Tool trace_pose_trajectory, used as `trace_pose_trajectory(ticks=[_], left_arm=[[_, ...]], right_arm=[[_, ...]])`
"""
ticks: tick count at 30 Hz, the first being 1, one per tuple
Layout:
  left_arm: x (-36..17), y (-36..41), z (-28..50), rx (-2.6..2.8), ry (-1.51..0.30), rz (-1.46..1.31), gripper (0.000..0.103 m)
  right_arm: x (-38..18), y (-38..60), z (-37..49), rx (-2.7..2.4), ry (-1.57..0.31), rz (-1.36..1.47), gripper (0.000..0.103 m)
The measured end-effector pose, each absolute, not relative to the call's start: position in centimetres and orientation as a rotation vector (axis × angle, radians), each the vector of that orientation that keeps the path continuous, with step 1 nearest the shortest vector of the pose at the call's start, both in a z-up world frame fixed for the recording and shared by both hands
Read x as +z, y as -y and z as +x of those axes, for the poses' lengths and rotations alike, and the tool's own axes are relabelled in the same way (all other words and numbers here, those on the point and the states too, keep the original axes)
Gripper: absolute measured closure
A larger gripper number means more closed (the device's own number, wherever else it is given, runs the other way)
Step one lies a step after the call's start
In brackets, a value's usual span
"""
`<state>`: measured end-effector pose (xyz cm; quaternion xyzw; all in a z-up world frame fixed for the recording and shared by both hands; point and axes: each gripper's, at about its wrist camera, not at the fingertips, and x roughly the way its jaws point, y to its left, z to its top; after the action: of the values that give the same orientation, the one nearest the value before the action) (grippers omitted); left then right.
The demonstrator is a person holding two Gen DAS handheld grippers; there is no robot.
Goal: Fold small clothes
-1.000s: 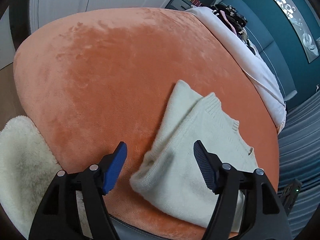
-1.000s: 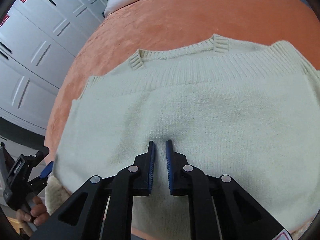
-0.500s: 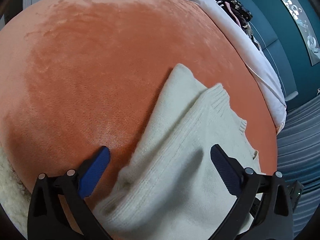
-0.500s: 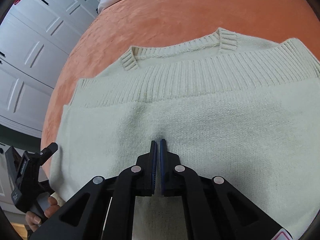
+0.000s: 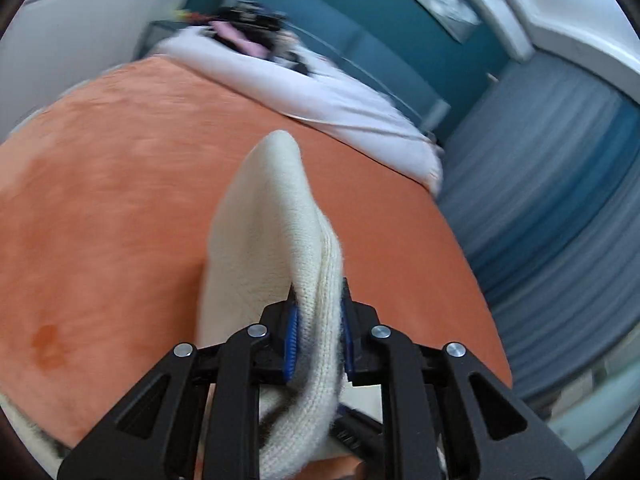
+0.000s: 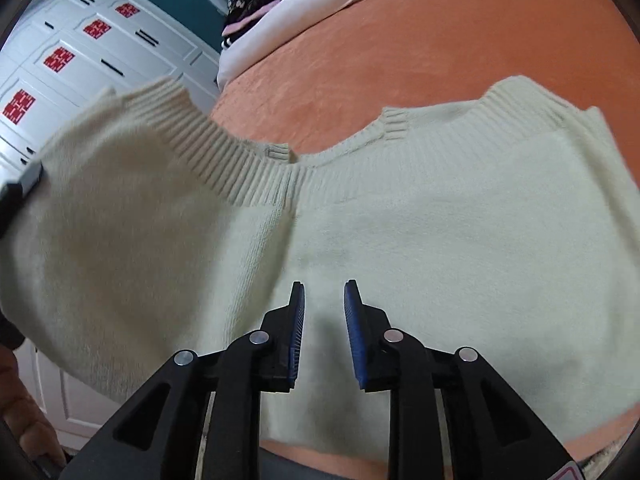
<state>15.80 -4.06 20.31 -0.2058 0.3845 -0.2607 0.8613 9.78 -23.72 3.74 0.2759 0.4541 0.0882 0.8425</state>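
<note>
Here the cream knitted sweater [image 6: 460, 216] lies on the bed's orange plush blanket [image 6: 440, 48], a soft, short-piled cover with a mottled nap. The knit is fine and fuzzy across the body, with a band of thick vertical ribbing along the edge farthest from the right wrist camera and two small ribbed tabs standing up from that edge. In that view its long axis runs left to right across the blanket, the ribbed edge pointing toward the white duvet [image 6: 304, 12] bunched at the far side.

The sweater's left portion is raised off the blanket and curls over toward the middle, its ribbed band slanting down to a crease near the centre. The left gripper [image 5: 318, 330] has just been closing and now pinches a thick folded edge of the sweater [image 5: 276, 216] between its blue ridged pads; from there the cloth runs away from the camera in a rounded, tapering ridge above the blanket [image 5: 100, 216]. That view is blurred.

The right gripper [image 6: 325, 322] has just been opening; its black jaws stand a little apart above the flat middle of the sweater with no cloth between the blue pads.

Beyond the sweater's raised corner, white panelled cabinet doors [image 6: 80, 52] carry red square stickers with white marks too small to read.
</note>
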Motion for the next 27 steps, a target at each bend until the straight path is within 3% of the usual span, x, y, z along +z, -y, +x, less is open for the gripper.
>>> trace_pose_trajectory(ticks=[3,5,9,12,13,15,16,20,23,24,25,27], left_arm=[[18.1,11.8,15.0,-0.649,-0.874,-0.334,0.087],[13.8,16.4,14.5,-0.659,-0.982,-0.245,0.085],[8.5,18.8,12.3,-0.646,-1.087,-0.189,0.083],[9.1,16.4,9.5,-0.659,-1.045,-0.139,0.061],[9.7,15.2,8.4,-0.659,-1.011,-0.107,0.045],[10.4,12.7,6.6,-0.609,-0.945,-0.047,0.027],[10.4,11.4,6.2,-0.582,-0.928,-0.007,0.021],[6.9,7.8,5.4,-0.465,-1.001,0.109,0.02],[4.5,6.8,5.5,-0.404,-1.068,0.127,0.02],[4.2,6.7,5.5,-0.399,-1.067,0.134,0.02],[4.2,6.9,5.6,-0.385,-1.009,0.106,0.02],[4.4,7.5,6.1,-0.391,-0.977,0.118,0.027]], right_arm=[[3.5,28.6,5.9,0.114,-0.923,0.645,0.071],[2.7,31.8,3.5,0.047,-0.92,0.685,0.069],[1.5,36.3,0.1,-0.008,-0.903,0.792,0.068],[2.5,37.3,-1.1,-0.025,-0.863,0.79,0.041],[2.9,37.3,-1.1,-0.008,-0.846,0.795,0.038],[3.4,36.8,-0.4,0.052,-0.828,0.815,0.031],[3.4,36.3,0.2,0.079,-0.828,0.821,0.026],[3.0,34.3,3.7,0.167,-0.859,0.858,0.018],[2.1,32.6,6.0,0.164,-0.926,0.818,0.018],[2.2,31.8,6.6,0.162,-0.946,0.798,0.027],[2.5,31.1,7.3,0.165,-0.954,0.774,0.049],[4.9,29.9,7.5,0.181,-0.922,0.667,0.074]])
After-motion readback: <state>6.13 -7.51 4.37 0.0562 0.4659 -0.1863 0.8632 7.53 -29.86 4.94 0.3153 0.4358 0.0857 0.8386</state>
